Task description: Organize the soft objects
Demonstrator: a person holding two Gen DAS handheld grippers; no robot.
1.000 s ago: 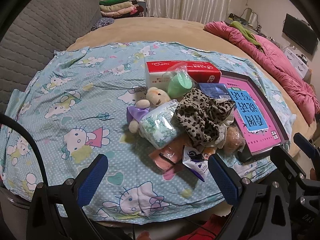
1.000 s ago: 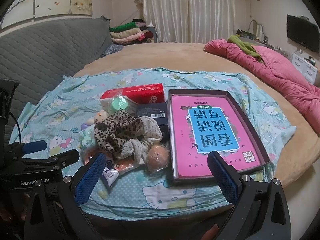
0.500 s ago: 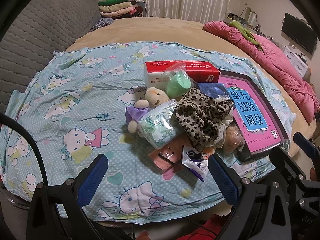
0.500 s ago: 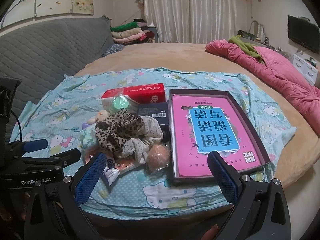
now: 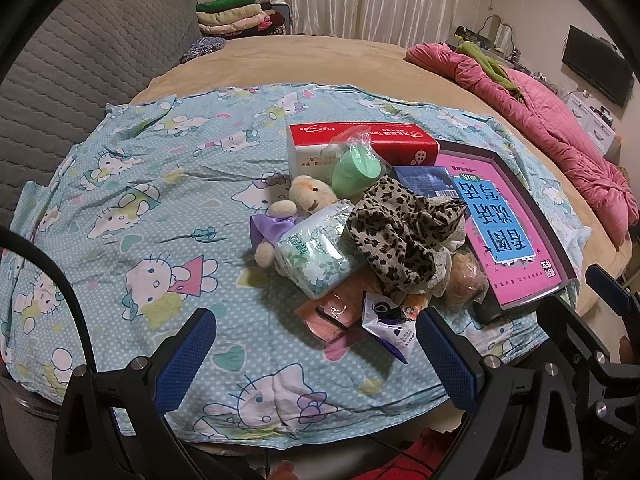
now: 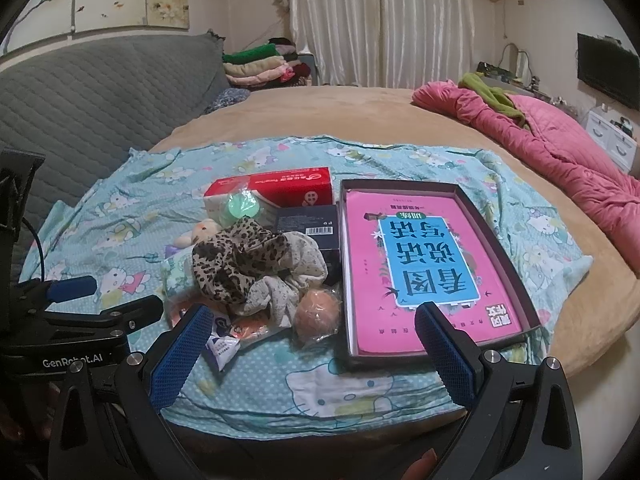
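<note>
A heap of soft things lies on a blue cartoon-cat sheet [image 5: 152, 200]: a leopard-print cloth [image 5: 404, 232] [image 6: 236, 260], a small plush bear [image 5: 304, 200], a green-patterned tissue pack [image 5: 316, 256], a bagged orange ball [image 6: 318, 314] and a green cup in plastic [image 5: 356, 168]. A red tissue box [image 5: 360, 144] stands behind them. My left gripper [image 5: 316, 354] hangs open near the sheet's front edge, short of the heap. My right gripper [image 6: 312, 344] is open too, with nothing between its fingers, in front of the ball.
A dark open box holding a pink and blue book [image 6: 416, 264] sits right of the heap, with a dark blue carton [image 6: 308, 220] behind. A crumpled pink quilt [image 6: 560, 144] lies far right, a grey quilted headboard [image 5: 80, 56] to the left, folded clothes [image 6: 260, 64] at the back.
Both views have shifted only slightly; the heap sits a touch lower and closer. Nothing was taken hold of or moved.
</note>
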